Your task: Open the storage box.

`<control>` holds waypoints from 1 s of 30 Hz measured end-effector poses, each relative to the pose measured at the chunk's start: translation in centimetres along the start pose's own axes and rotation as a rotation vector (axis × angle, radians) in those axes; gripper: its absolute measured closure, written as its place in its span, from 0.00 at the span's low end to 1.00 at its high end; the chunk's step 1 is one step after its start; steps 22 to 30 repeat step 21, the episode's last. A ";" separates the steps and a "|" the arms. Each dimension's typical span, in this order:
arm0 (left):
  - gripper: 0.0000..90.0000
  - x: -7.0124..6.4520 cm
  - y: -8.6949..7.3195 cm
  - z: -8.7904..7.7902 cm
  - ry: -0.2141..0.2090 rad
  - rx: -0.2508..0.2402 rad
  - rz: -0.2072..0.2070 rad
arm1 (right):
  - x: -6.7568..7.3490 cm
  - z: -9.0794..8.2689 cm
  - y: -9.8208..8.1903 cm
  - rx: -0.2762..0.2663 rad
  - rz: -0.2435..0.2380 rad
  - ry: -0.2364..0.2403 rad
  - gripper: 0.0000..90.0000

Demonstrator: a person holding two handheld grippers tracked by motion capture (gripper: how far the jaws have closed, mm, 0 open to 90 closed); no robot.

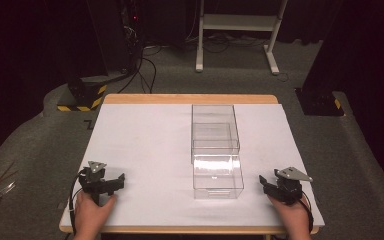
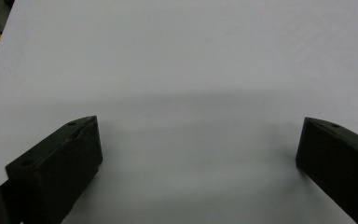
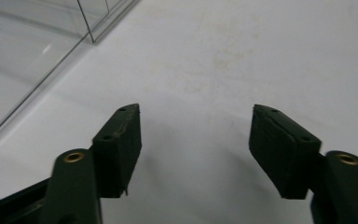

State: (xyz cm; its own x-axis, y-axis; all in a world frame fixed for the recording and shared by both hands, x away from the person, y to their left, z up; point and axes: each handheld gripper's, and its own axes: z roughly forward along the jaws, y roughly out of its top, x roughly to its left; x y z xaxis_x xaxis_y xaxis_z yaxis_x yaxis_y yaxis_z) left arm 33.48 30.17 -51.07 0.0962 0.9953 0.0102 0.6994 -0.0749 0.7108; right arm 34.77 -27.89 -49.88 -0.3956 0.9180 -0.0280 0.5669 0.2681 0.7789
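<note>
A clear plastic case [image 1: 214, 126] stands right of the middle of the white table top [image 1: 145, 150]. Its clear drawer [image 1: 218, 176] is pulled out toward the near edge and looks empty. Near the front left corner, a hand holds my left gripper [image 1: 111, 181] low over the sheet. In the left gripper view that gripper [image 2: 198, 123] is open over bare white surface. My right gripper [image 1: 267, 184] is held by the other hand at the front right, beside the drawer and apart from it. It [image 3: 196, 109] is open, with the clear drawer wall [image 3: 37, 46] off to its left.
The wooden table edge [image 1: 190, 98] shows along the far side. On the carpet beyond are a white desk frame [image 1: 237, 30], cables [image 1: 147, 65] and black bases with yellow-black stripes [image 1: 82, 97]. A dark stand foot [image 1: 320, 100] sits at the far right.
</note>
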 end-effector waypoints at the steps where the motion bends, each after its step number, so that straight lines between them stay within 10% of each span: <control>1: 0.00 0.0 0.0 0.0 0.000 0.000 0.000 | 0.0 0.1 0.1 0.012 -0.007 -0.004 0.36; 6: 0.00 0.0 0.0 0.0 0.000 0.000 0.000 | 0.1 0.7 0.2 0.079 0.001 -0.021 0.34; 30: 0.00 0.0 0.0 0.0 0.000 0.001 0.003 | 0.1 0.7 0.2 0.077 0.009 -0.013 0.34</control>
